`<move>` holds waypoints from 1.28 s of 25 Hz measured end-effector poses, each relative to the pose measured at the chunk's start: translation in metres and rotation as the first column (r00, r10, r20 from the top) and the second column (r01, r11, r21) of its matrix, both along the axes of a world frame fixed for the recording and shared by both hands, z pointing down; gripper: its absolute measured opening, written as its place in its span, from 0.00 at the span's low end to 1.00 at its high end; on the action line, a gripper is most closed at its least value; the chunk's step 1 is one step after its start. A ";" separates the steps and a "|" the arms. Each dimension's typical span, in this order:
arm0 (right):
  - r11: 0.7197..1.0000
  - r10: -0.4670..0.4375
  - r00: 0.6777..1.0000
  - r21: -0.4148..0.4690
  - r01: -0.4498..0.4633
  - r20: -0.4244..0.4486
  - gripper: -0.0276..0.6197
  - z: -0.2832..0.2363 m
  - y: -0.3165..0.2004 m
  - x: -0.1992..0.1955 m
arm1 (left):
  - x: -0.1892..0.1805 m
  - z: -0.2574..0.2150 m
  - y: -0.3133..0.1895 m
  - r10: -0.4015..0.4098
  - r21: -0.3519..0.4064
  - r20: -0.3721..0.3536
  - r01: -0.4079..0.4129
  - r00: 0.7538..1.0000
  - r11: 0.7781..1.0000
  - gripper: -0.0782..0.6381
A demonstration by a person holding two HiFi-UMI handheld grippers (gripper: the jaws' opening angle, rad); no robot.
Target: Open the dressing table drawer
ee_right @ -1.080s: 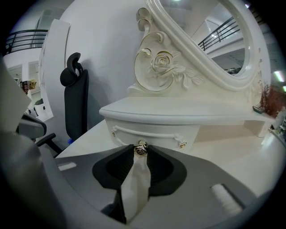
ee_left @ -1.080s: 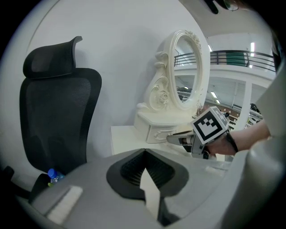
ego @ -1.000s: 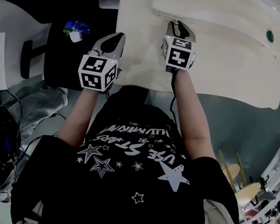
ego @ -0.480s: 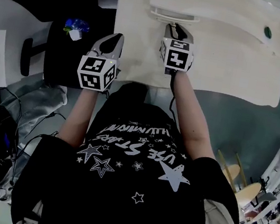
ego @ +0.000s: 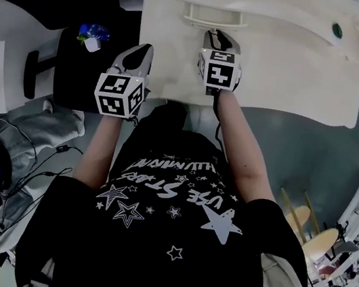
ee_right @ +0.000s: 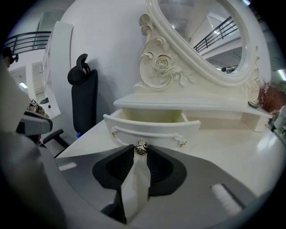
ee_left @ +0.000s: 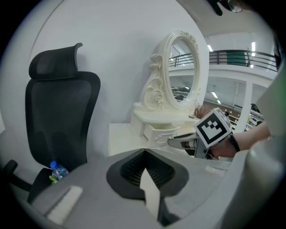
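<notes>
Closest to the person, the left tool [ego: 137, 56] hangs just off the near-left corner of the tabletop [ego: 300, 85]. Its jaws are pressed together on nothing, and it points past a black office chair [ee_left: 58, 112] with a small water bottle [ee_left: 57, 170] on its seat; it has no hold on the furniture. Further in, over the near-left part of the tabletop, the right tool [ee_right: 141, 151] is clenched on the small metal knob [ee_right: 141, 146] at the middle of the drawer's front. The drawer [ee_right: 152, 125] lies straight ahead of that tool, joined to it through the knob. It already stands part-way out from under the mirror shelf, with its empty inside showing. Its curved front runs left to right, parallel to the tabletop's near edge, while its sliding line runs from the far edge toward the near one, in line with the tool's own length. So the pull, as I judge it, should go straight back toward the person, since a sideways drift may bind the drawer. Beyond it, the carved oval mirror [ee_right: 201, 40] stands along the far edge
</notes>
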State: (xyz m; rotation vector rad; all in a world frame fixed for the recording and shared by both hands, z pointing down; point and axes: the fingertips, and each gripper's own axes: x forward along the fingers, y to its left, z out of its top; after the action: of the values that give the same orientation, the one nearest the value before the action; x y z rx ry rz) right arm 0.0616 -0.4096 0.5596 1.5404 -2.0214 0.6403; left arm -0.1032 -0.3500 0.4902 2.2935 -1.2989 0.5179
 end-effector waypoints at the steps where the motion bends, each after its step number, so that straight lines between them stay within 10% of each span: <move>1: 1.000 -0.001 1.000 -0.001 0.001 0.000 0.23 0.001 0.000 -0.003 | -0.002 0.001 -0.001 -0.001 0.000 0.000 0.001 1.000 1.000 0.11; 32: 0.997 -0.028 0.998 0.071 0.024 0.055 0.40 -0.036 0.067 0.021 | 0.017 -0.026 0.063 -0.033 0.061 0.000 0.033 0.999 0.998 0.11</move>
State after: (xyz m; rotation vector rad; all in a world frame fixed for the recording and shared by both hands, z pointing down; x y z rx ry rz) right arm 0.0827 -0.3425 0.5237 1.5494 -2.1228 0.6147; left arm -0.0866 -0.2873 0.4647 2.3171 -1.3681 0.4752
